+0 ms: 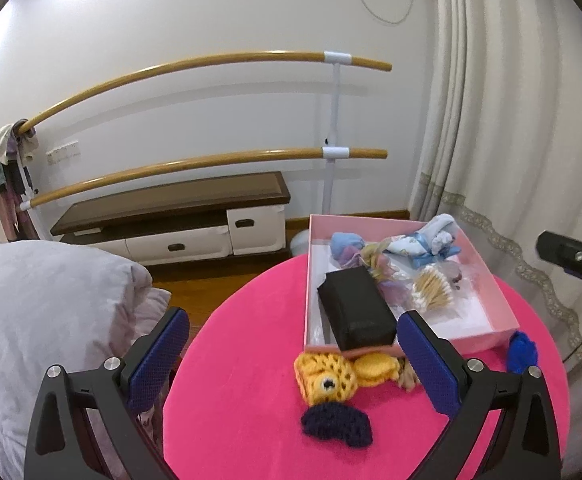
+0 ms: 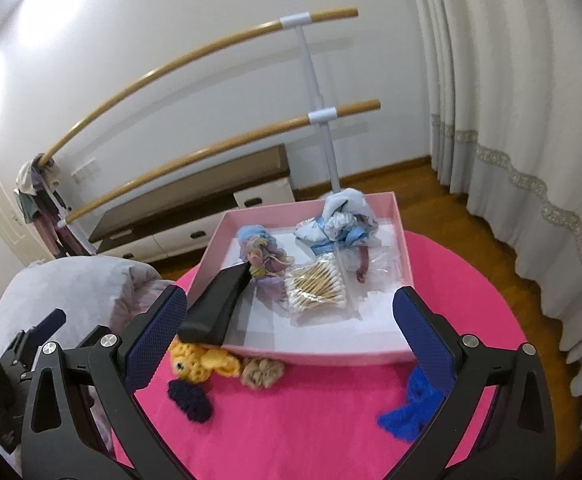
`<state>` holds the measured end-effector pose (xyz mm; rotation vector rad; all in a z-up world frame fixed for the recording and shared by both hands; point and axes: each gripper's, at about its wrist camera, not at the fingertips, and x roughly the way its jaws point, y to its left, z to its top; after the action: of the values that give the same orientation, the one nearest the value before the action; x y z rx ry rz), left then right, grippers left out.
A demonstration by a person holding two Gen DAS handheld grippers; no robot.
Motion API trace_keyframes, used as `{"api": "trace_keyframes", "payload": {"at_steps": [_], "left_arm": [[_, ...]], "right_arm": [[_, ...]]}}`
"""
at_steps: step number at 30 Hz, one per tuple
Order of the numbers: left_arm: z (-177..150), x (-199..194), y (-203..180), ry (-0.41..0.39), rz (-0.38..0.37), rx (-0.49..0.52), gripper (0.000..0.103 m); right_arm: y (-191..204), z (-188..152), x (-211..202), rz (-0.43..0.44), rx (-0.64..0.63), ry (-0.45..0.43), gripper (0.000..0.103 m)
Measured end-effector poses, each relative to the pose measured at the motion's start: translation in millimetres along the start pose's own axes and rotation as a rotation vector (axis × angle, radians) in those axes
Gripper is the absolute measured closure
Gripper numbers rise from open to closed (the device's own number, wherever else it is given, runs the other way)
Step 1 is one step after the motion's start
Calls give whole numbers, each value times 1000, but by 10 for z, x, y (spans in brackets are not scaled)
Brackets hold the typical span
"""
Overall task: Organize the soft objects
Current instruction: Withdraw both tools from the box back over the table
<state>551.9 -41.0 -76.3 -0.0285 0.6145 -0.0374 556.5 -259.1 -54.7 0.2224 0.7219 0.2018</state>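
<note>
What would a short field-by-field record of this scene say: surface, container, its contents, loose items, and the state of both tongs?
surface: round pink table
container: open pink box
in box: black block, cotton swabs, blue cloth bundle
loose on table: yellow crochet toy, navy crochet piece, blue crochet piece
left tongs: open, empty
right tongs: open, empty

Pink box [image 1: 503, 312] near wall hides part of yellow crochet toy [image 1: 327, 376].
</note>
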Motion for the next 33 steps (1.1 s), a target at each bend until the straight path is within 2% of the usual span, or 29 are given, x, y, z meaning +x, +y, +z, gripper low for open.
{"api": "trace_keyframes", "payload": {"at_steps": [8, 15, 25, 33], "left_arm": [[-365, -671, -37, -49, -7, 24, 0], [-507, -1131, -65, -83, -22, 23, 0], [-653, -1622, -134, -115, -39, 30, 0], [-694, -1824, -194, -122, -48, 34, 0]], "right_arm": [[55, -282, -682, -7, -10, -93, 0], [114, -487, -1081, -23, -23, -146, 0], [92, -882, -1390, -54, -11, -169, 0], [53, -1008, -1469, -73, -16, -165, 0]]}}
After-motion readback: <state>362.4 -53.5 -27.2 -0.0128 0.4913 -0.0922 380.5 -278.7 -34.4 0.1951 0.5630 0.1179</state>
